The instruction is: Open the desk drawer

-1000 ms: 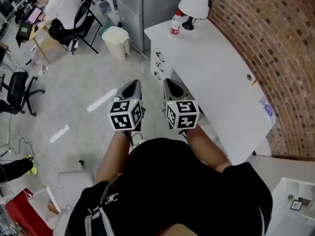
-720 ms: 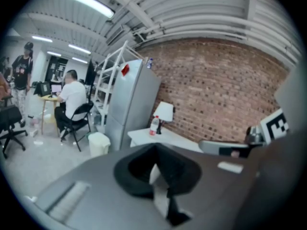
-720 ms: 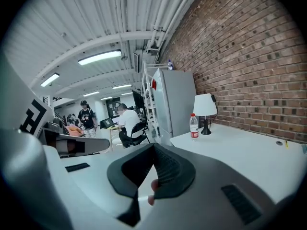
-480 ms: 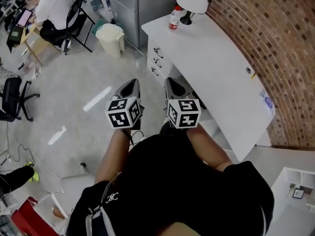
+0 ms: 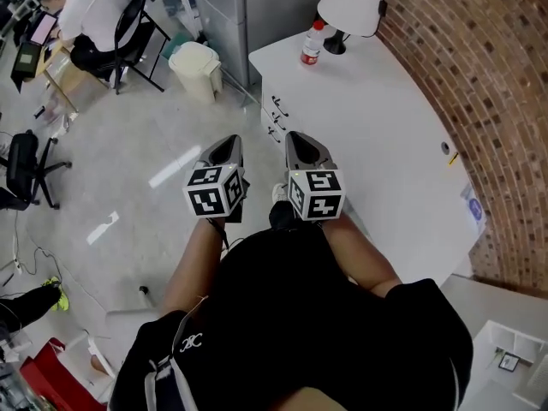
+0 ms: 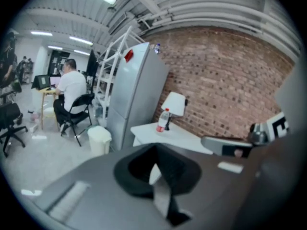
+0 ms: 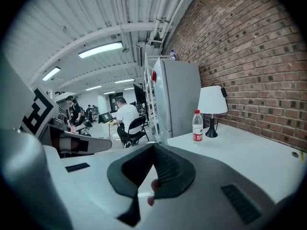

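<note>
With left claw (image 5: 226,146) and right claw (image 5: 301,142) both closed on nothing, the rigid top drawer (image 5: 269,98) of the bench (image 5: 377,127) should slide lightly if hooked by its small dark handle (image 5: 276,102).

This is an open-plan office in a loft-style building. A brick wall (image 5: 479,67) runs down the right of the head view, beside a white desk (image 5: 385,135) carrying a lamp (image 5: 351,7) and a bottle (image 5: 310,44). At upper left a person (image 5: 81,11) sits at a laptop (image 5: 40,31), with a black office chair (image 5: 21,165) and a waste bin (image 5: 195,68) nearby. In the right gripper view, strip lights (image 7: 100,50) and bare pipes (image 7: 139,8) cross the ceiling.
</note>
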The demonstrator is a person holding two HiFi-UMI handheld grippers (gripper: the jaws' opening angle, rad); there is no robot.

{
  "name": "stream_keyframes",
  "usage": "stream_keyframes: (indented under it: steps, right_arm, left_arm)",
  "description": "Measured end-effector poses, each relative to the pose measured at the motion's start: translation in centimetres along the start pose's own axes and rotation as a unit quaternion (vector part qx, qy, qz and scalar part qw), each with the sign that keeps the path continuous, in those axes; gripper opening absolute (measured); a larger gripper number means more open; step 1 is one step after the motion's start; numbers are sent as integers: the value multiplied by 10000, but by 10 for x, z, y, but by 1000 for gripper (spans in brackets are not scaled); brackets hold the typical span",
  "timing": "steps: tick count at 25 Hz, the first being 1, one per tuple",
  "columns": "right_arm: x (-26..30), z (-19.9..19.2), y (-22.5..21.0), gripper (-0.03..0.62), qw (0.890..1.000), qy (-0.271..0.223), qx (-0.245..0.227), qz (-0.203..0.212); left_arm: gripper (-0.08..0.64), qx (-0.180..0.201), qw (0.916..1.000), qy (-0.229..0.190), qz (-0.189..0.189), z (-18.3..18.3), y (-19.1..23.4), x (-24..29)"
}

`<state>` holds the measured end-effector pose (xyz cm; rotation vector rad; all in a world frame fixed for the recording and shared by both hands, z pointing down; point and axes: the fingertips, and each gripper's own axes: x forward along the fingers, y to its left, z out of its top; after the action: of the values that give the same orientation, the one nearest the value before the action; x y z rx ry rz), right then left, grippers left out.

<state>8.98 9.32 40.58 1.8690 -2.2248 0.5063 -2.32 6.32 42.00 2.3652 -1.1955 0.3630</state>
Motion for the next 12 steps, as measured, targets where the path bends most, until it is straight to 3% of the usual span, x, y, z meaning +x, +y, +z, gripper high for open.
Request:
stream_keyframes:
  steps: [12]
  right_arm:
    - [112, 51, -85, -9, 9986, 255, 238, 391]
  left_arm:
    - [-2, -328, 9982, 179, 460, 53, 12, 112]
